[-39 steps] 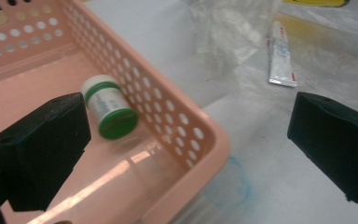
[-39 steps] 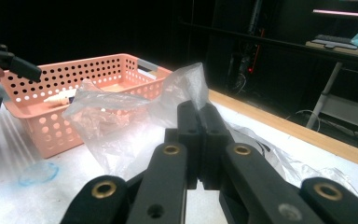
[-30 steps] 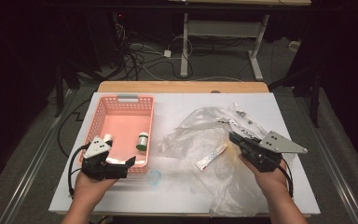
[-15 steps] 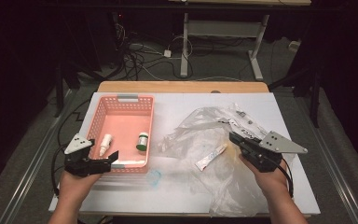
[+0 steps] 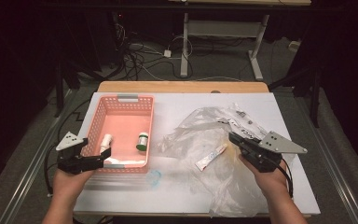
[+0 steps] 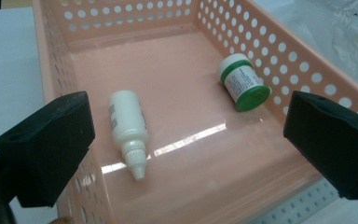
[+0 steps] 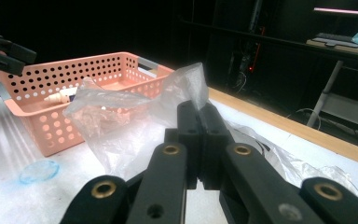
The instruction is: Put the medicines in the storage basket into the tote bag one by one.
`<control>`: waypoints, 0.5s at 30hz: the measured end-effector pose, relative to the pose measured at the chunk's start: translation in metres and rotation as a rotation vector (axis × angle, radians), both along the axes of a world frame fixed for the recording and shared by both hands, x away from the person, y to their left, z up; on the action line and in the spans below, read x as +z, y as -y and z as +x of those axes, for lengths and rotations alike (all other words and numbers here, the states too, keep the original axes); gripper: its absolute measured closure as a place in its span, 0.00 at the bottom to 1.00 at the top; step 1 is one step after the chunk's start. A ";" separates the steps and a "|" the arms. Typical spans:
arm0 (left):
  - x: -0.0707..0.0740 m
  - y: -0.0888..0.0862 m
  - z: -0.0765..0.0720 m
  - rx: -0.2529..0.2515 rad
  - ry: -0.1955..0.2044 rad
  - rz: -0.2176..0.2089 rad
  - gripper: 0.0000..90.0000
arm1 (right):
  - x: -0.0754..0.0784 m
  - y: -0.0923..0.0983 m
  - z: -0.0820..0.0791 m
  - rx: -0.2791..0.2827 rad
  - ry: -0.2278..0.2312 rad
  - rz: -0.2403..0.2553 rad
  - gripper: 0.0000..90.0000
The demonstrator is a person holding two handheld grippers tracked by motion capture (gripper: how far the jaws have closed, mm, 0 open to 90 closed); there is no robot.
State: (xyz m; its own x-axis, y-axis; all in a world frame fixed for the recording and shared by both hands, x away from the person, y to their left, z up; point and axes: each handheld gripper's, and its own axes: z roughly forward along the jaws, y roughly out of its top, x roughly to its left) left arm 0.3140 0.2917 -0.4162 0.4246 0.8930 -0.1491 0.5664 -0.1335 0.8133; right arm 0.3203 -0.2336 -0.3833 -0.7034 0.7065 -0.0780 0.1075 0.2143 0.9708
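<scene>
A pink perforated basket point(image 5: 126, 105) point(image 6: 279, 51) stands at the table's left. In it lie a white dropper bottle point(image 5: 106, 141) point(image 6: 128, 126) and a small white jar with a green cap point(image 5: 142, 141) point(image 6: 242, 84), both on their sides. My left gripper point(image 5: 101, 159) point(image 6: 186, 140) hovers open at the basket's near left corner, with nothing between its pads. A crumpled clear plastic bag point(image 5: 200, 135) point(image 7: 135, 121) lies at centre right with a white tube point(image 5: 210, 157) on it. My right gripper point(image 5: 233, 136) point(image 7: 198, 116) is shut on a fold of that bag.
A small blue translucent disc point(image 5: 154, 177) point(image 7: 39, 171) lies on the white table point(image 5: 186, 105) in front of the basket. A printed clear package point(image 5: 242, 122) sits beyond the bag. A wooden strip point(image 5: 182, 87) runs along the far edge.
My left gripper has drawn back to the left, off the basket's near end, and the white bottle stays lying inside. The right gripper and the bag have not moved.
</scene>
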 end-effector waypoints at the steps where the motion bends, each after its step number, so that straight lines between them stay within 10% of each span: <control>1: 0.002 0.000 0.002 -0.002 0.002 -0.010 0.03 | 0.000 0.000 0.000 -0.001 -0.001 0.003 1.00; 11: 0.012 -0.004 0.034 -0.038 -0.088 -0.013 0.12 | 0.001 0.000 0.000 -0.002 -0.002 0.005 0.99; 15: 0.014 -0.002 0.055 -0.040 -0.187 0.043 0.17 | 0.000 0.001 0.000 -0.001 -0.004 0.006 0.99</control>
